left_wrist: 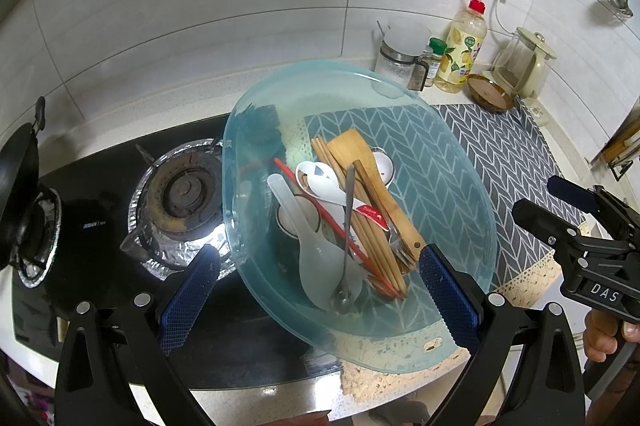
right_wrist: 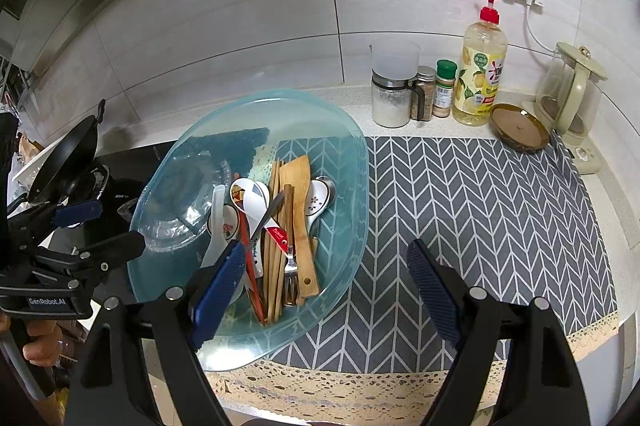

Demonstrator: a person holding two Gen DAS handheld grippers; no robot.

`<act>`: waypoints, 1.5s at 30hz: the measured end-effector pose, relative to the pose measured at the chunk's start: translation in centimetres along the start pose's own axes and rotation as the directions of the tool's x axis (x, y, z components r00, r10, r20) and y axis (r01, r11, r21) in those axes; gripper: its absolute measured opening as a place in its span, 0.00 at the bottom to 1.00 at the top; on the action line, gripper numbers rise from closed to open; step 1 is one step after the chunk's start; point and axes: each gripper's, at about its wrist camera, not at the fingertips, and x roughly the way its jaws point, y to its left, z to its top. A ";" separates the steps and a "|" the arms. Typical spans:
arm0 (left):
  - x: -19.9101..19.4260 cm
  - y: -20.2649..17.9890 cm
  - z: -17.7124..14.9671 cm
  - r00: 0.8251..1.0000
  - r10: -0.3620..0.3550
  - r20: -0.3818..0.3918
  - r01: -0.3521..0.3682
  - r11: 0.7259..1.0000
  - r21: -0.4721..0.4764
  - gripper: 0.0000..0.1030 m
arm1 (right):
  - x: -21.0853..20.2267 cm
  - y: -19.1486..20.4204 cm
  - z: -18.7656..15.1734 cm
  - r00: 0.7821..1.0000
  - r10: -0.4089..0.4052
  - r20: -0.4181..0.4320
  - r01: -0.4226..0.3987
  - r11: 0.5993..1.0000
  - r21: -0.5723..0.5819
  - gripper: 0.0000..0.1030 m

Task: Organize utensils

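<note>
A clear blue glass platter [left_wrist: 440, 185] [right_wrist: 344, 161] lies half on the stove, half on the mat. It holds a pile of utensils: a wooden spatula [left_wrist: 372, 185] [right_wrist: 300, 209], wooden chopsticks [left_wrist: 360, 226] [right_wrist: 274, 246], white ceramic spoons [left_wrist: 320, 177] [right_wrist: 250, 197], a translucent plastic spoon [left_wrist: 316, 258], a metal spoon [left_wrist: 346, 246], red chopsticks [right_wrist: 250, 266] and a fork [right_wrist: 290, 270]. My left gripper [left_wrist: 316, 290] is open above the platter's near edge. My right gripper [right_wrist: 324, 290] is open, its left finger over the platter's near rim. Both are empty.
A black gas stove with a foil-lined burner [left_wrist: 180, 193] and a black pan [left_wrist: 20, 177] are left. A grey chevron mat [right_wrist: 480, 218] covers the counter on the right. Jars [right_wrist: 390, 97], a soap bottle [right_wrist: 482, 65], a wooden bowl [right_wrist: 518, 125] and a kettle [right_wrist: 572, 89] line the wall.
</note>
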 end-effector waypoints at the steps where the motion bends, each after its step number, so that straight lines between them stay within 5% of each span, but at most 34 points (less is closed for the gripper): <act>1: 0.0 0.1 -0.1 1.000 -0.001 -0.001 0.001 1.000 0.002 0.96 | 0.0 0.0 0.0 1.000 0.000 0.000 0.000 1.000 0.000 0.78; 45: 0.8 1.0 0.6 1.000 -0.011 0.001 0.011 0.999 0.043 0.96 | 1.2 -0.1 -0.3 0.999 -0.024 -0.049 0.022 0.999 -0.030 0.78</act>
